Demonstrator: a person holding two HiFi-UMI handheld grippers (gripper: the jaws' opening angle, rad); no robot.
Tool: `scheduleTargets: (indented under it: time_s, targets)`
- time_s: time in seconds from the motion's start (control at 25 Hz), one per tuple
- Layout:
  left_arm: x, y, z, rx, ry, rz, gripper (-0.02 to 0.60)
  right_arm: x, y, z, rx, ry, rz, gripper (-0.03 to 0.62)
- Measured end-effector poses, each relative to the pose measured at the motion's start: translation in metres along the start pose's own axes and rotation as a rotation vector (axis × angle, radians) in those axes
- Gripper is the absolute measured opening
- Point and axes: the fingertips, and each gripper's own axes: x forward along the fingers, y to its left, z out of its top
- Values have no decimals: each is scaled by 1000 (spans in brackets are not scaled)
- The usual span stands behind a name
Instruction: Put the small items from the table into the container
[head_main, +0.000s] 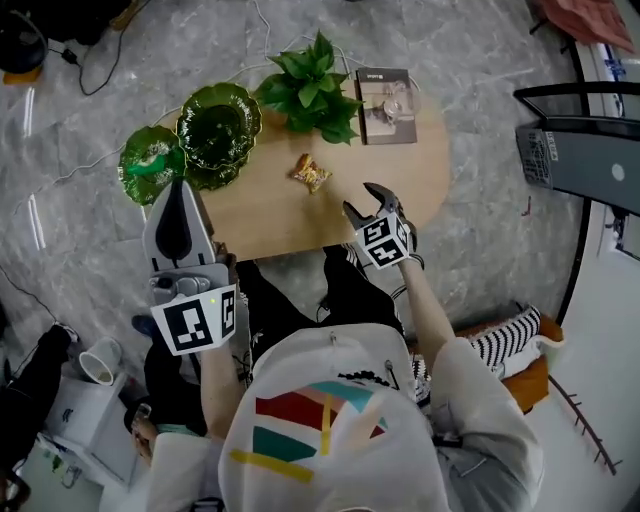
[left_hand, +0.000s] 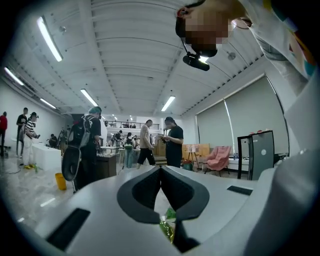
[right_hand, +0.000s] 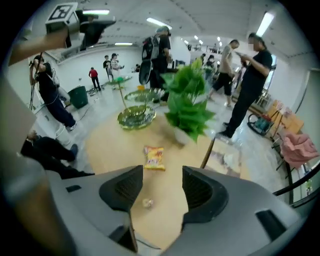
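On the oval wooden table (head_main: 260, 215) lies a yellow-orange snack packet (head_main: 312, 173) (right_hand: 154, 157). Two green glass dishes stand at the left end, a larger one (head_main: 218, 125) (right_hand: 136, 116) and a smaller one (head_main: 150, 160). My right gripper (head_main: 362, 203) (right_hand: 162, 185) hangs open over the table's near edge, tilted down. A small pale wrapped sweet (right_hand: 147, 202) lies on the wood between its jaws, untouched. My left gripper (head_main: 181, 185) (left_hand: 161, 169) is held level near the smaller dish, jaw tips together. A scrap of green (left_hand: 166, 229) shows in the slit below the tips; I cannot tell what it is.
A leafy potted plant (head_main: 312, 90) (right_hand: 189, 102) and a book (head_main: 386, 105) stand at the table's far side. A white mug (head_main: 98, 362) sits on the floor at left, and a black stand (head_main: 580, 150) is at right. Several people stand in the hall beyond.
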Motion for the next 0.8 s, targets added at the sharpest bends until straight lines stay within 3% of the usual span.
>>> scheduleTargets:
  time_s: [0.12,0.36,0.56,0.6,0.64,0.8]
  targets:
    - [8,-20,-35,-22,43,-8,8,46,18,-63,3,127,103,239]
    - [4,-36,-93,-63,130,-6,8,106,39,-132,-61,333,152,238]
    - [-3,-27,-106,-61,146,41,8,121,48,-155,-62,446,137,236]
    - [-4,-25,-106,-59,145,50,8,121,49,-155,-58,457,136,201]
    - [-5,-23,-106,-57,143,58,8,121,50,-154,-62,463,136,153]
    - [-6,-17,-97,-50,126,70,8,119,49,-144,-103,448,137,153]
